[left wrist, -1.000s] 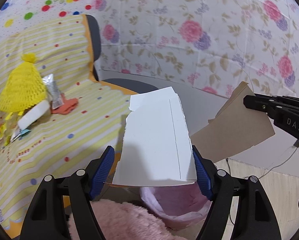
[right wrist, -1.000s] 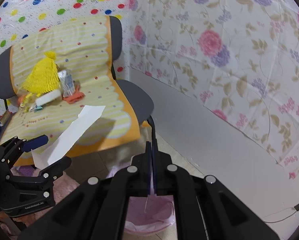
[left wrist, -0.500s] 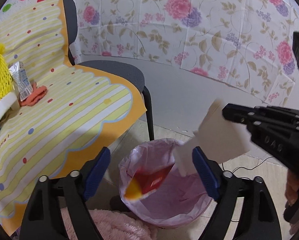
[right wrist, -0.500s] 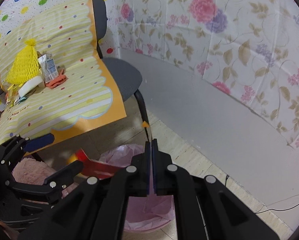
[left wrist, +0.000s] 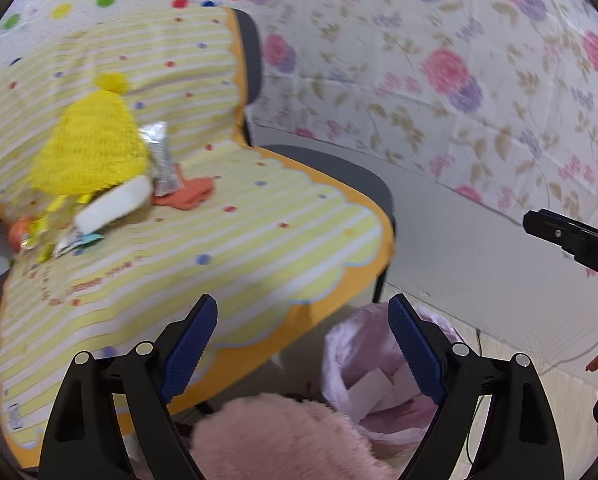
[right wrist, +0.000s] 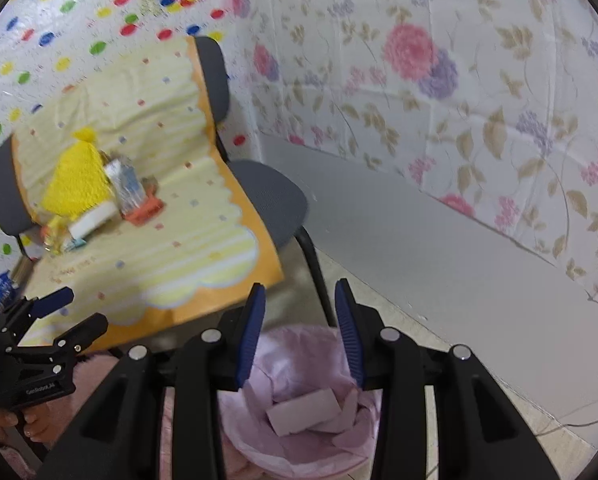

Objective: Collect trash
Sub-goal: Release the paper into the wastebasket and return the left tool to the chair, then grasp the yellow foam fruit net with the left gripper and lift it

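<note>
Both grippers were empty: left gripper [left wrist: 303,344] jaws spread wide with nothing between them, right gripper [right wrist: 301,336] jaws opening, also clear, above the pink-lined bin [right wrist: 299,412] on the floor by the chair's front corner. Card scraps [right wrist: 303,412] lay inside the bin. The remaining trash pile [left wrist: 99,184] sat at the back left of the chair seat [left wrist: 259,248]. Likely risks: the yellow net bag [left wrist: 91,152] snagging a jaw, or the loose cloth dragging and spilling the pile off the edge.

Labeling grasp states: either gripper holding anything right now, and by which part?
Nothing held. The left gripper is open and empty. The right gripper is opening with nothing between its fingers; card pieces already lie in the bin.
</note>
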A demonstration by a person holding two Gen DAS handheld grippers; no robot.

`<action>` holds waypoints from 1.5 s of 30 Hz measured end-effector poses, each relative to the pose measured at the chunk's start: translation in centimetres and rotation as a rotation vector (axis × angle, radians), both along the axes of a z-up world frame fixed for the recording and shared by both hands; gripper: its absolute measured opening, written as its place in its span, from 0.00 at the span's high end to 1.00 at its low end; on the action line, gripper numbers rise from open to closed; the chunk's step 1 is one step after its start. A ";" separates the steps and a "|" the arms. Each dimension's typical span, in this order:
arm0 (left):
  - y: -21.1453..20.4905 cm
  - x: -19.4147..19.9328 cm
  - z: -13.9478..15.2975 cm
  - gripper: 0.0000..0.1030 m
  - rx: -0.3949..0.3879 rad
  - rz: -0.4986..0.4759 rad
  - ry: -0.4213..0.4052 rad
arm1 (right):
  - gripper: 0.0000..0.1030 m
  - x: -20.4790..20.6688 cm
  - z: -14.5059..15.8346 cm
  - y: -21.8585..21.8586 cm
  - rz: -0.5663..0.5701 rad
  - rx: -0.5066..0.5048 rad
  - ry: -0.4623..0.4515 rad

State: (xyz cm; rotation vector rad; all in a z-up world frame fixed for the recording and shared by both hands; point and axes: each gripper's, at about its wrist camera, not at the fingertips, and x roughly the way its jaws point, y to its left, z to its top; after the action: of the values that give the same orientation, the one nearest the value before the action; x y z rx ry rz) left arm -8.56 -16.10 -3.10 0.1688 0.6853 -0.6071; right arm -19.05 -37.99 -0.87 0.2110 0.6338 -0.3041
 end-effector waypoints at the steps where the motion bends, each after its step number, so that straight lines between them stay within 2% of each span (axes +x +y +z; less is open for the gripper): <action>1: 0.9 0.1 0.5 0.16 -0.001 0.025 -0.007 | 0.65 0.3 0.5 0.4 0.016 -0.002 -0.007; 9: 7.4 1.2 3.4 0.16 -0.005 0.215 -0.054 | 0.65 4.2 2.4 5.3 0.170 0.002 -0.021; 18: 13.9 2.7 5.3 0.15 0.014 0.399 -0.091 | 0.65 9.5 4.7 11.4 0.339 -0.054 -0.040; 20: 15.0 3.4 5.4 0.15 0.016 0.431 -0.093 | 0.58 10.6 5.0 12.5 0.368 -0.062 -0.047; 23: 16.9 4.7 5.5 0.15 0.010 0.481 -0.087 | 0.52 12.6 5.3 14.5 0.417 -0.092 -0.054; 26: 18.0 5.8 5.6 0.15 0.013 0.514 -0.092 | 0.44 14.7 5.3 16.2 0.453 -0.115 -0.052; 31: 20.2 8.5 5.4 0.15 0.009 0.564 -0.082 | 0.36 18.4 4.4 18.7 0.501 -0.125 -0.034; 37: 22.4 11.4 4.4 0.15 0.011 0.612 -0.057 | 0.35 24.1 1.9 22.4 0.553 -0.185 0.010; 40: 23.1 12.9 4.2 0.15 0.020 0.632 -0.056 | 0.35 26.5 1.3 23.7 0.573 -0.181 0.009; 45: 23.3 15.6 4.4 0.15 0.003 0.624 -0.070 | 0.25 29.8 2.0 25.3 0.584 -0.173 -0.017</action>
State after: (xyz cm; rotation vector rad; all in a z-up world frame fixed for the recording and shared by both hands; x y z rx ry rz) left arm 7.07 7.24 1.32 -0.0257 0.6283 -0.0018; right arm 10.70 -12.68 1.15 -0.1405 0.6207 0.2057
